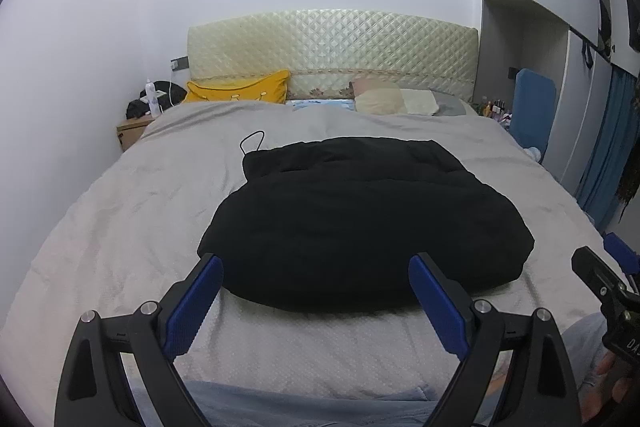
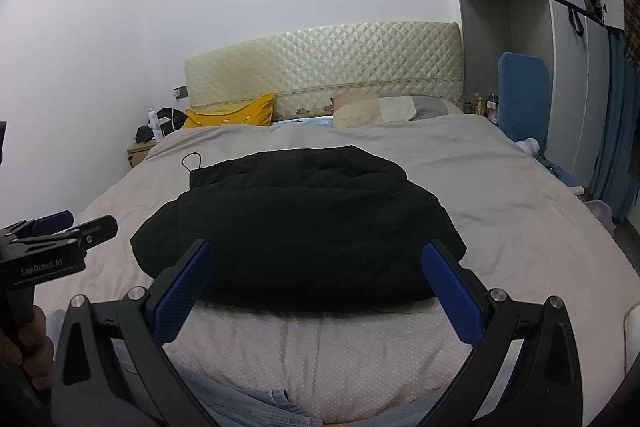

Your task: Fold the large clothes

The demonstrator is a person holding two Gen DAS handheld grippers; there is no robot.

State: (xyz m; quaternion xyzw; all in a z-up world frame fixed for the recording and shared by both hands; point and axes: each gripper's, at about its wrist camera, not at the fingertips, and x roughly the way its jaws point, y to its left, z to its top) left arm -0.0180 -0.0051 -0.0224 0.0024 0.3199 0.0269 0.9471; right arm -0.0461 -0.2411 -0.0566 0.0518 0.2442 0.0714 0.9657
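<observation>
A bulky black padded garment (image 1: 360, 219) lies folded in a thick bundle on the grey bed cover (image 1: 140, 195); it also shows in the right wrist view (image 2: 304, 227). A thin black cord loop (image 1: 252, 143) sticks out at its far left corner. My left gripper (image 1: 316, 263) is open and empty, fingers just short of the bundle's near edge. My right gripper (image 2: 318, 251) is open and empty, also at the near edge. The right gripper shows at the right edge of the left wrist view (image 1: 608, 267); the left gripper shows at the left edge of the right wrist view (image 2: 60, 227).
A quilted cream headboard (image 1: 332, 47), a yellow pillow (image 1: 240, 91) and pale pillows (image 1: 392, 101) are at the far end. A wooden nightstand (image 1: 130, 133) stands far left. A blue padded board (image 1: 534, 107) and wardrobe stand right. Light denim fabric (image 2: 256, 403) lies at the near bed edge.
</observation>
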